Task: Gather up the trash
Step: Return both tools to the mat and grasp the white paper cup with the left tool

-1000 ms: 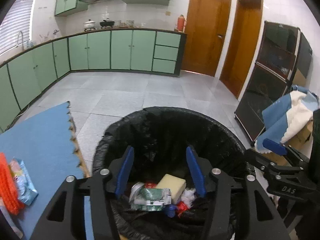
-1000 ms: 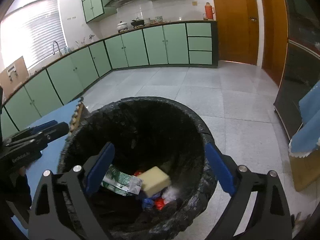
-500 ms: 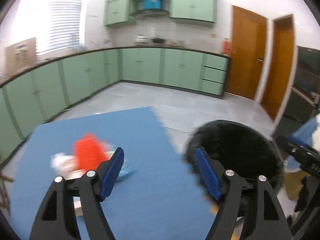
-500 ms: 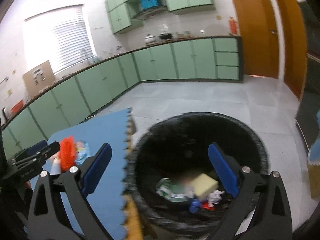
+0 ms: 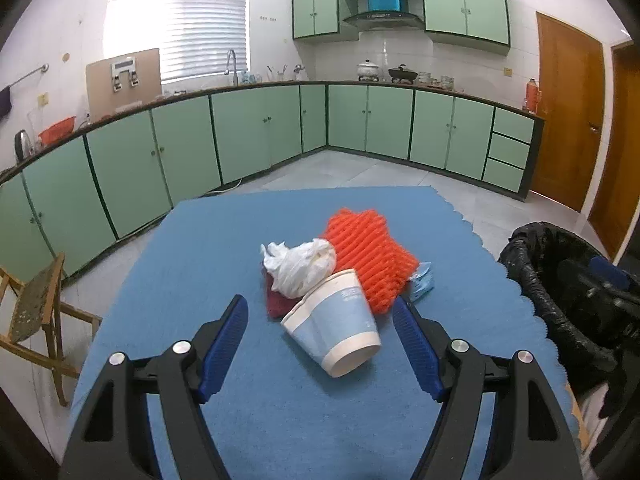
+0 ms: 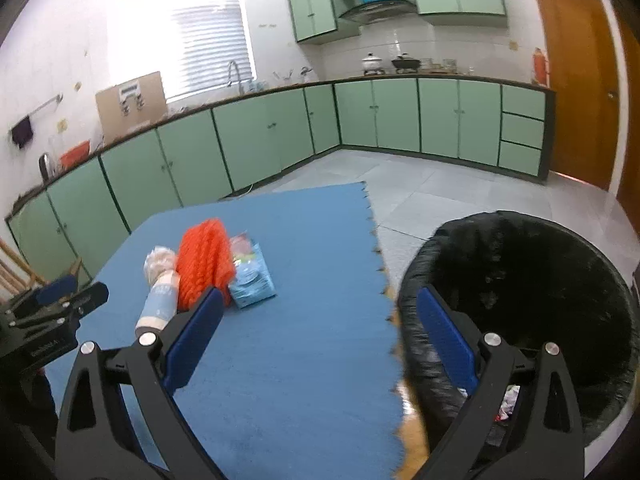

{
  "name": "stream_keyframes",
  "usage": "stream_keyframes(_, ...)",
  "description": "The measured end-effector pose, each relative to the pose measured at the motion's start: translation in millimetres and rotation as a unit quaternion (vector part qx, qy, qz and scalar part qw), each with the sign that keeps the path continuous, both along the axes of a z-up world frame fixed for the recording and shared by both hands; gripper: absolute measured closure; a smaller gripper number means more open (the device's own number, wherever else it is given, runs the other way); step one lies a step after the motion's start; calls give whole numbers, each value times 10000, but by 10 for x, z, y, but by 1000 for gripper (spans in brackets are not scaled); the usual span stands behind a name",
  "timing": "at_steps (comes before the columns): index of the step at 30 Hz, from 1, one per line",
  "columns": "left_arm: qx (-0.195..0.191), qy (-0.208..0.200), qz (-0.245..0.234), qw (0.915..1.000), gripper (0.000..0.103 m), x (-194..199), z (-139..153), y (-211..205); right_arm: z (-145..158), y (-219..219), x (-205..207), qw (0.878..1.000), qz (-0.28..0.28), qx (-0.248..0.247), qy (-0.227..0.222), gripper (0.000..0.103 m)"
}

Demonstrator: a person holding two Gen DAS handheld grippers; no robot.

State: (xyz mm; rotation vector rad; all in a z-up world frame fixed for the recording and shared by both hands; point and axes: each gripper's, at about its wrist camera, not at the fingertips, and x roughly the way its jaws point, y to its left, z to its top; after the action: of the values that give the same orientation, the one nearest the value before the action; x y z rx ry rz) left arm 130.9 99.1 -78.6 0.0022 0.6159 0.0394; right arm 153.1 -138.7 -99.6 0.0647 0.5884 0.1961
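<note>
**Presently on the desk: trash awaiting collection, both tongs empty**

Item 1. Paper cup (image 5: 335, 330), blue and white, tipped on its side on the blue mat (image 5: 208, 240) that covers the desk. Its long axis runs slantwise, the open mouth turned toward the near right, the base pointing away to the left. It lies straight ahead of the left tongs (image 5: 320, 344), between the lines of the two spread fingers and just beyond their tips. Judged the nearest piece and the likely next pick.

Item 2. Crumpled white plastic bag (image 5: 298, 266), touching the far side of the cup, over something dark red that is too hidden to name.

Item 3. Orange ribbed net (image 5: 370, 256), behind and to the right of the cup, resting against it.

Item 4. Small blue packet (image 6: 252, 276), beside the net on its right.

Item 5. Bin with black liner (image 6: 520, 280), off the desk's right edge, some trash showing at its bottom.

Left tongs: released, fingers wide, nothing held. Right tongs (image 6: 318, 336): likewise released and empty, hanging over the desk's right edge next to the bin, well apart from the cup. The left is the nearer; a grip across the cup's slanted body would call for some turning of the wrist.
</note>
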Motion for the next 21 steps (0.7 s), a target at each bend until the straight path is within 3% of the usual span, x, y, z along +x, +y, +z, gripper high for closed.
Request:
stream_keyframes(8, -155, 369, -26, 9992, 26, 178, -311, -52, -158, 138, 123, 9998, 35, -160, 137, 9)
stream_keyframes(21, 147, 788, 158, 9967, 26, 528, -719, -260, -357, 87, 242, 9993, 81, -174, 330, 9)
